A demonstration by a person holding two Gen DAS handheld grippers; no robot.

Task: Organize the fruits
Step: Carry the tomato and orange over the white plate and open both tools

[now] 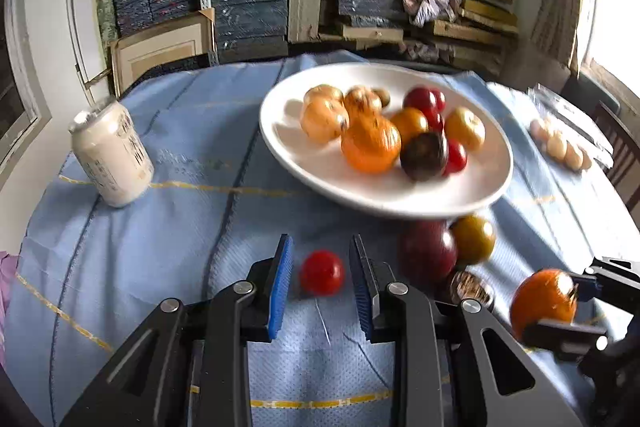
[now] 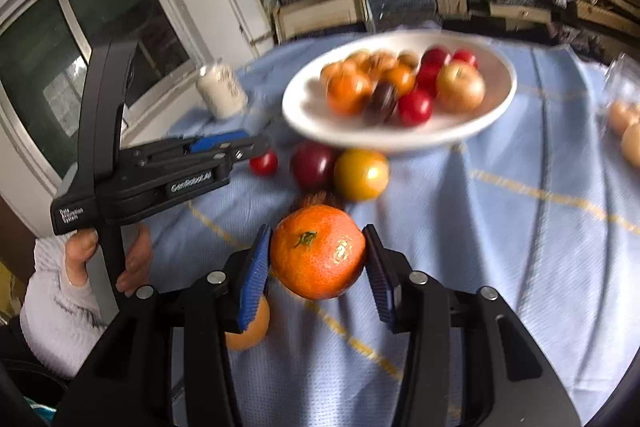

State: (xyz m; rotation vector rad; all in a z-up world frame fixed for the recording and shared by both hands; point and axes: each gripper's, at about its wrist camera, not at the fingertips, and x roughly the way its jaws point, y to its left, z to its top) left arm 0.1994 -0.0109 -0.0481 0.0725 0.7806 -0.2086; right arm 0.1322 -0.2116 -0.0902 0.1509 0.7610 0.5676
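The mandarin [image 2: 318, 251] is pinched between the blue pads of the right tool [image 2: 318, 259], lifted off the blue cloth of the table [image 2: 500, 227], stem side towards the camera; in the left wrist view it shows at the far right, held in that tool [image 1: 560, 307]. Ahead of it stands the white plate [image 2: 496, 107], already piled with oranges, red plums, a dark plum and a yellowish apple. Just in front of the plate's near rim lie the fruits not yet gathered: a dark red plum [image 2: 314, 165], a yellow-green fruit [image 2: 360, 174] touching it, and a small brown thing behind the mandarin that is too hidden to name. Another orange fruit [image 2: 248, 327] lies under the right tool's left finger.

The left tool [image 1: 322, 283] is spread, its pads standing either side of a small red plum [image 1: 322, 271] on the cloth without touching it. A pale drinks can [image 1: 110, 155] stands well off to the left; pale round fruits [image 1: 560, 145] lie at the table's right edge.

The step in hand looks like carrying the mandarin to the plate while the left tool lines up on the red plum. Next, the right tool should travel forward over the rim and let go low among the pile, so nothing rolls off; the left should close squarely on the plum.
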